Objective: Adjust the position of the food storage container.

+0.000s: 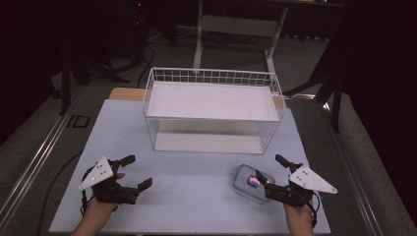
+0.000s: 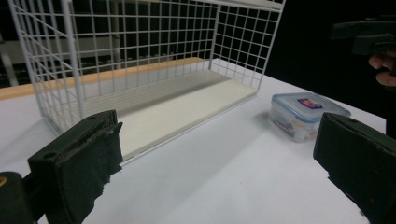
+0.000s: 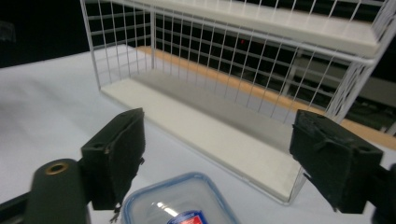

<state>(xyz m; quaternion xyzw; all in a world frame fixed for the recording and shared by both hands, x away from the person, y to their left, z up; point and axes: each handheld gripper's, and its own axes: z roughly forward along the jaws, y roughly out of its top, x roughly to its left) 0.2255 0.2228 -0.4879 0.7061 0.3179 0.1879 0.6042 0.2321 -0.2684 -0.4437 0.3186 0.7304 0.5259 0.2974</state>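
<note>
Your right gripper (image 1: pixel 270 178) hangs with its jaws wide open right at the box (image 1: pixel 250 183), which sits on the surface (image 1: pixel 196 196) near its front right, just ahead of the wire rack (image 1: pixel 212 110). Your left gripper (image 1: pixel 134 173) rests open too, well apart from the box. Likely you are about to grasp it: lower the right jaws so they straddle the box's short sides below the lid's rim, level with the surface, then close squarely. The plastic looks slick, so grip low and firmly before lifting.
</note>
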